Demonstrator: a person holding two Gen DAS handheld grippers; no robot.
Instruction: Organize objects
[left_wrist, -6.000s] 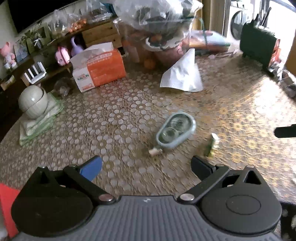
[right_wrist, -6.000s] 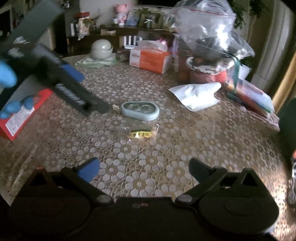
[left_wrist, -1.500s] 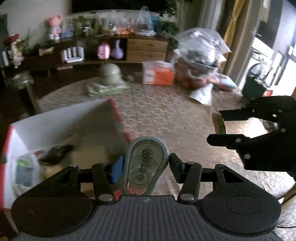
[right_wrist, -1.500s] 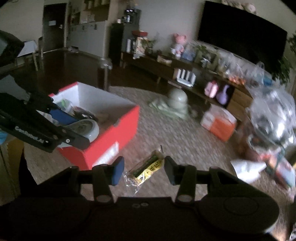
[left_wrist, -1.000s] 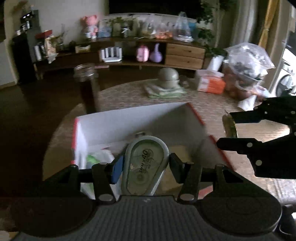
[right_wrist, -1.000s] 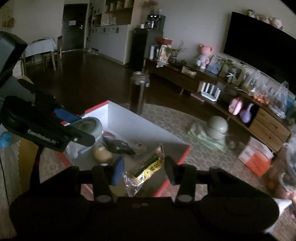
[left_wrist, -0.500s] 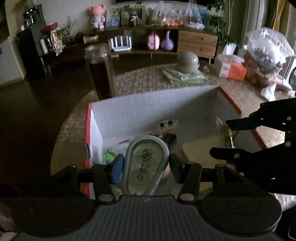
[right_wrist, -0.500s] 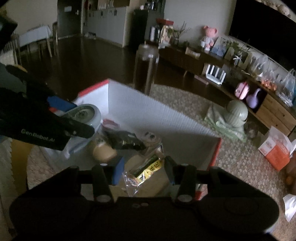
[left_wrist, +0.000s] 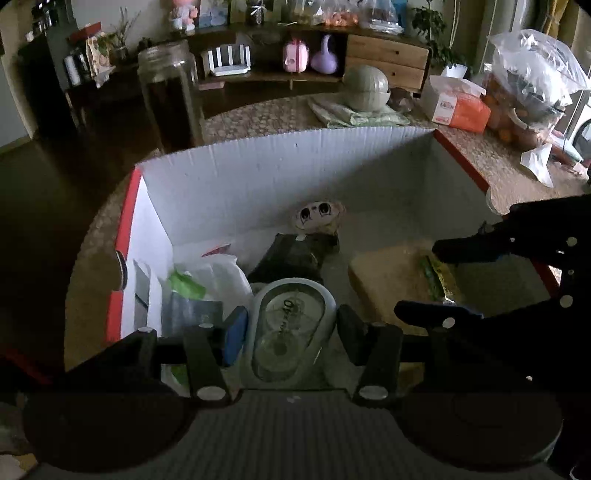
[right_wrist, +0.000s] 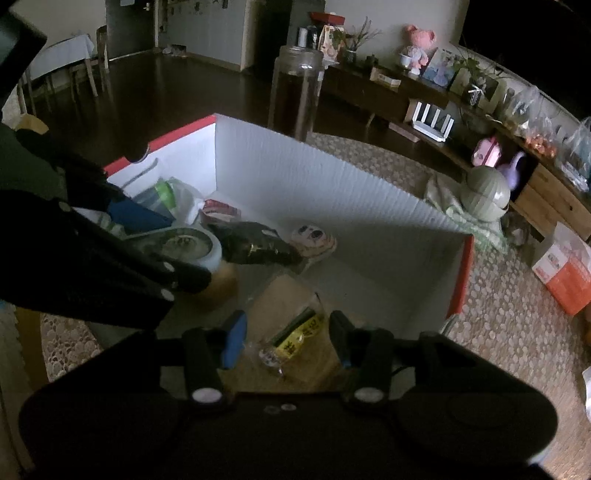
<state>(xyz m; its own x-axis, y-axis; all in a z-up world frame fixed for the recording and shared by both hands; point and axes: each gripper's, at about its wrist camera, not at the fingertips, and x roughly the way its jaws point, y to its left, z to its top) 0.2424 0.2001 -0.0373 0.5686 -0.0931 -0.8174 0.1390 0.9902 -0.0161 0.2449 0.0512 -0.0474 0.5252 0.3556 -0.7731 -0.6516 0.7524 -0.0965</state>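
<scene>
My left gripper (left_wrist: 291, 328) is shut on a pale green correction tape dispenser (left_wrist: 290, 332) and holds it inside the red box with white walls (left_wrist: 295, 173), at its left part. The dispenser also shows in the right wrist view (right_wrist: 184, 245). My right gripper (right_wrist: 286, 338) is shut on a clear snack packet with a yellow label (right_wrist: 295, 338) and holds it low inside the same box (right_wrist: 332, 177), at its right part. In the left wrist view the right gripper (left_wrist: 443, 280) is on the right, with the packet (left_wrist: 434, 275) between its fingers.
The box holds a dark packet (left_wrist: 295, 254), a cartoon-face item (left_wrist: 319, 214), a white bag with a green cap (left_wrist: 199, 280) and a tan pad (left_wrist: 388, 273). A tall glass jar (left_wrist: 170, 96) stands behind the box. An orange tissue box (left_wrist: 458, 107) lies far right.
Both grippers have moved down and forward into the box, each still holding its object. The box walls now fill more of both views.
</scene>
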